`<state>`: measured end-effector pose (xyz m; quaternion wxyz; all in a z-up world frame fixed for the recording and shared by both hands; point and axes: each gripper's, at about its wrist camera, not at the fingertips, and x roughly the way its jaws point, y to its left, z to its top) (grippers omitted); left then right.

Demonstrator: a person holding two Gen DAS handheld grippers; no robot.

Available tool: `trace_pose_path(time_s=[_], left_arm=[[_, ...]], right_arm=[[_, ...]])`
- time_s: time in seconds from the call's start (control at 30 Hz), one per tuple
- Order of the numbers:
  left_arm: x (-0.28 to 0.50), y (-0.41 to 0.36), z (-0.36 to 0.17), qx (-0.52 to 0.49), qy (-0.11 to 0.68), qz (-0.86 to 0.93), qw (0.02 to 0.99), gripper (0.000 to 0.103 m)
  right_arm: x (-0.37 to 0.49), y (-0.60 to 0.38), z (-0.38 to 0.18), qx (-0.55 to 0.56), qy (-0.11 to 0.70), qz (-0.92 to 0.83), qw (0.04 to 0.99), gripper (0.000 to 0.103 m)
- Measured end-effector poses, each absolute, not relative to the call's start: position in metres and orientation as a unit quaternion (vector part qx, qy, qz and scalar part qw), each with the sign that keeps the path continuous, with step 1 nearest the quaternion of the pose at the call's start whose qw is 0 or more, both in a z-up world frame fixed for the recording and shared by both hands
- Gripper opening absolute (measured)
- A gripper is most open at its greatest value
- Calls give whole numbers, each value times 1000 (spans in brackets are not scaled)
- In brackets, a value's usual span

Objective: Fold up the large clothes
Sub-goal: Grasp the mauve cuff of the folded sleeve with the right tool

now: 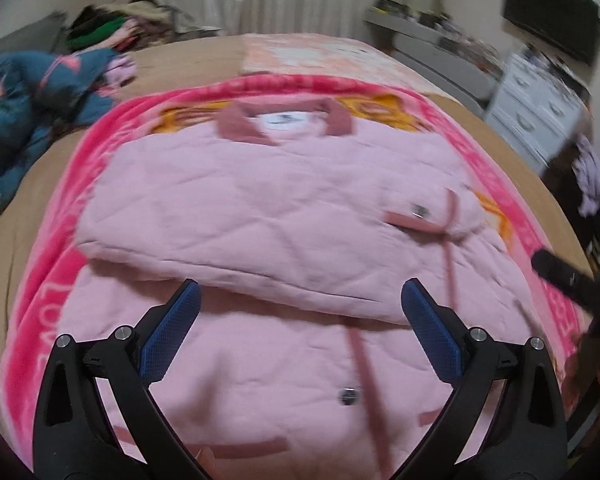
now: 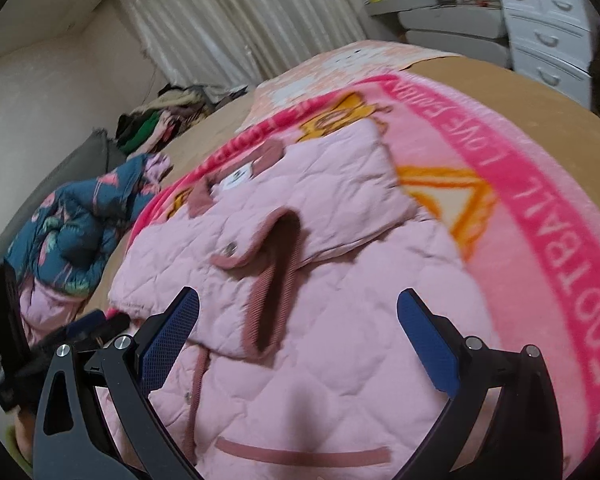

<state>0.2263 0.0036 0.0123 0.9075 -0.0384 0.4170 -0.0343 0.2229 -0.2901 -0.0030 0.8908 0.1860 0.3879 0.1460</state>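
So the landmark here is the pale pink quilted jacket with dusty-rose trim (image 1: 260, 200), lying flat on a hot pink fleece blanket with white lettering (image 1: 100, 152) spread over the tan bed (image 1: 40, 208). Both sleeves are folded in across the jacket's chest, the snap cuff of one lying over the other.

Going left to right: way off to the jacket's left there's a crumpled teal floral-print garment (image 1: 32, 96) on the bed, and behind that a messy pile of dark and green clothes (image 1: 112, 28) against the wall. The left hand-held gripper (image 1: 300, 312) hovers over the jacket's lower half, its blue-padded jaws spread wide with nothing between them, just fabric underneath. The pictures are a bit smeared.

The right hand-held gripper (image 2: 298, 316) sits just right of that, also over the jacket's lower half, jaws spread apart too and gripping nothing; the folded sleeve cuff lies just beyond its tips. Right of the jacket the blanket's border reads "FOOTBALL". Beyond the bed's far right corner stands a white chest of drawers (image 2: 548, 36).
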Motion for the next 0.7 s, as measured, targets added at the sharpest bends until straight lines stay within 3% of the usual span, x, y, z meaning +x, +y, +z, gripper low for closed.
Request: trace_pose_path(time_s=[0.6, 0.67, 0.7], left_arm=[[218, 122, 8, -121, 399, 64, 906, 94], [218, 129, 6, -128, 398, 70, 906, 94], [219, 132, 5, -131, 398, 71, 905, 94]], right_arm=[[273, -212, -63, 175, 473, 180, 845, 99], [273, -211, -69, 165, 473, 170, 848, 91], [271, -210, -68, 155, 468, 166, 854, 80]])
